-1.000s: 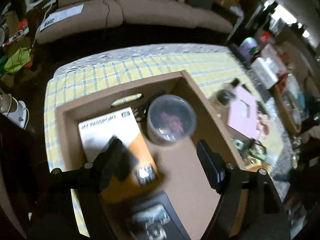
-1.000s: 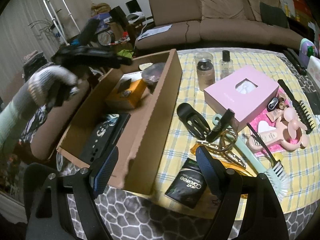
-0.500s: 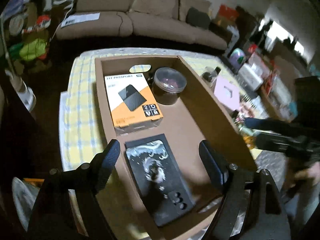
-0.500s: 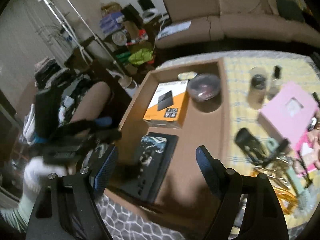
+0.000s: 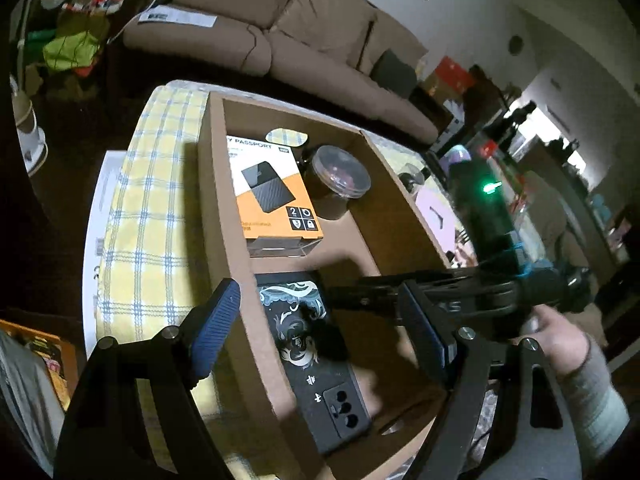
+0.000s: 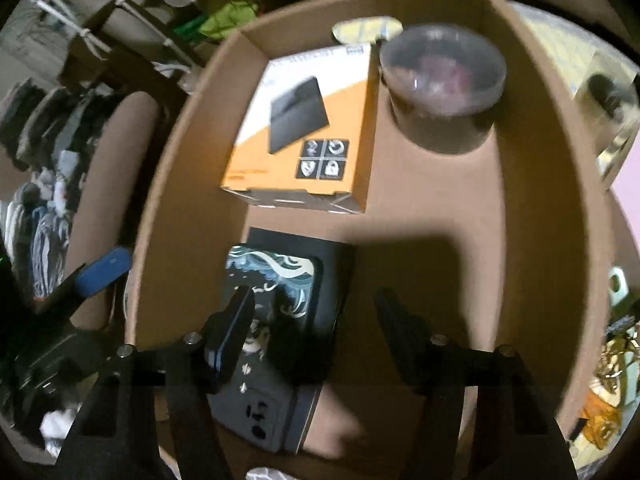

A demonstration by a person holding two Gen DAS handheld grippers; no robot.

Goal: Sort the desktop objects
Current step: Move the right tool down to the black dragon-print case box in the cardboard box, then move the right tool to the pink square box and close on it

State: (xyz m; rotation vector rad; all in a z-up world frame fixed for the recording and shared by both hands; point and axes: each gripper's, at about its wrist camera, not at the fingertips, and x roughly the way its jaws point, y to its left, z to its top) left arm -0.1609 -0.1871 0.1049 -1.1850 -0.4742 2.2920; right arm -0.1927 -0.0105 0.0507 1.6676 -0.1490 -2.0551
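An open cardboard box (image 5: pixel 216 208) (image 6: pixel 532 200) holds an orange hard-drive carton (image 5: pixel 272 188) (image 6: pixel 312 128), a round clear-lidded tub (image 5: pixel 340 172) (image 6: pixel 440 68) and a flat black case with a wave pattern (image 5: pixel 304 344) (image 6: pixel 276 272). My right gripper (image 6: pixel 316 300) points steeply down over the black case, its jaws closing, with no pad pressing on it. In the left wrist view its dark body (image 5: pixel 372 292) reaches in from the right, held by a hand (image 5: pixel 560 344). My left gripper (image 5: pixel 316 308) is open at the box's near left wall, holding nothing.
The box sits on a yellow checked cloth (image 5: pixel 148 208). A pink box (image 5: pixel 436 212), a glass jar (image 6: pixel 608 100) and gold clips (image 6: pixel 612 364) lie to its right. A brown sofa (image 5: pixel 280 32) stands behind, clutter to the left.
My right gripper swung from the loose items on the cloth to above the black case, dropped lower and narrowed its jaws. My left gripper drew back from the far end of the box.
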